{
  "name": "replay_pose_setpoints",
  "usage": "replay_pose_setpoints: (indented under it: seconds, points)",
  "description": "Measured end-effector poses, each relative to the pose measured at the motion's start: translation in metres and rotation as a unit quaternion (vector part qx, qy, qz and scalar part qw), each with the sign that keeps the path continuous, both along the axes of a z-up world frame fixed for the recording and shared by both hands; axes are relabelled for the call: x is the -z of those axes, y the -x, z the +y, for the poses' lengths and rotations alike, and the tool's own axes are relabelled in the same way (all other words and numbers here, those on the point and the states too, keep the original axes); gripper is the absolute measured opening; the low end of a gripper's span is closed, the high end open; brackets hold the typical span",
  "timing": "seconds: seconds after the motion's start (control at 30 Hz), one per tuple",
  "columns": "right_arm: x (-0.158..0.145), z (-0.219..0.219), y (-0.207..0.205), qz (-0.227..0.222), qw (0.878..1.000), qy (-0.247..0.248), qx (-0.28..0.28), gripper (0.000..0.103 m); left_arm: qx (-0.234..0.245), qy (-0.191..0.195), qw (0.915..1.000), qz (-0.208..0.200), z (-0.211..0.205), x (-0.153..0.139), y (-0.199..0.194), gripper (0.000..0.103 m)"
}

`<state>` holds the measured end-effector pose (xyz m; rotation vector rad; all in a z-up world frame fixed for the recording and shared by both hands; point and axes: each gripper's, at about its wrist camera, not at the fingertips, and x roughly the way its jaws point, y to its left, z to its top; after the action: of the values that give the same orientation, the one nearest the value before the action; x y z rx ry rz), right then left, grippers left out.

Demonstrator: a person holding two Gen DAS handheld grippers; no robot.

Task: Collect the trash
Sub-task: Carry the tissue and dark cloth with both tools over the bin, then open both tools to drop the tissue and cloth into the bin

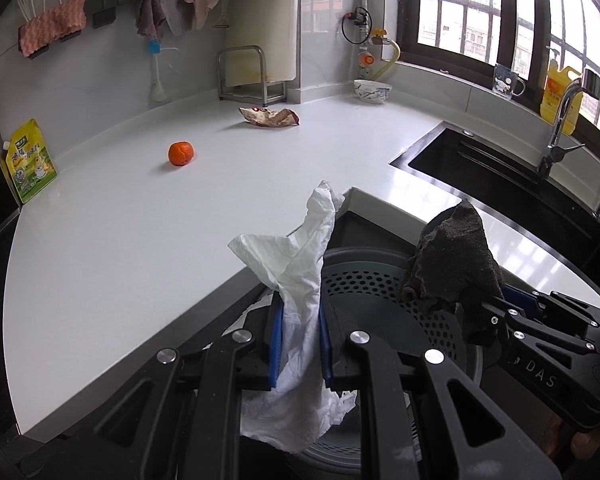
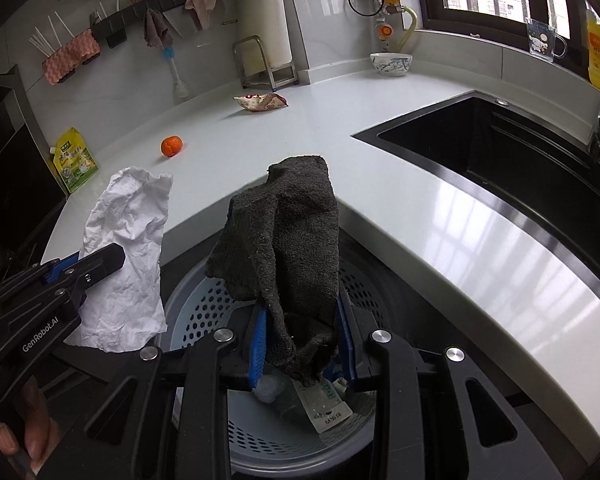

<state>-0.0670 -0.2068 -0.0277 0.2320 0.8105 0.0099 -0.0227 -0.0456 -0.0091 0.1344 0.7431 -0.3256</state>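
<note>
Right gripper [image 2: 302,336] clamped on dark rag [image 2: 284,232], left gripper [image 1: 300,340] on white tissue [image 1: 296,276]; perforated bin [image 2: 204,312] directly beneath both.

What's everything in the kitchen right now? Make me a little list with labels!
left tool: shut on white paper
right tool: shut on dark cloth
below both: perforated bin, some trash already inside
on counter: orange, crumpled wrapper, patterned bowl, yellow-green pouch
sink: dark, set in the counter on the right
</note>
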Motion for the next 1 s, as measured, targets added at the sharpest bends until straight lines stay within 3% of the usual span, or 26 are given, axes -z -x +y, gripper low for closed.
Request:
replay_pose_setpoints:
  seconds: [0.4,0.7,0.77,0.9,1.0]
  points:
    - [0.042,-0.007,-0.008,0.044,0.999,-0.019,-0.004,0.029,0.035,-0.032,0.9975,0.053,-0.024,0.050,-0.004,0.016]
    - [0.060,-0.014,-0.014,0.068,0.997,-0.029,0.001,0.029,0.027,-0.041,0.9966,0.066,-0.021,0.062,-0.011,0.019]
    - [0.061,-0.015,-0.015,0.071,0.997,-0.026,0.003,0.032,0.029,-0.043,0.9968,0.060,-0.020,0.061,-0.009,0.027]
    - [0.061,-0.020,-0.013,0.070,0.997,-0.030,0.012,0.042,0.026,-0.050,0.9975,0.043,-0.017,0.057,-0.006,0.057]
    - [0.058,-0.024,-0.013,0.066,0.997,-0.030,0.017,0.047,0.020,-0.055,0.9976,0.037,-0.013,0.053,-0.005,0.058]
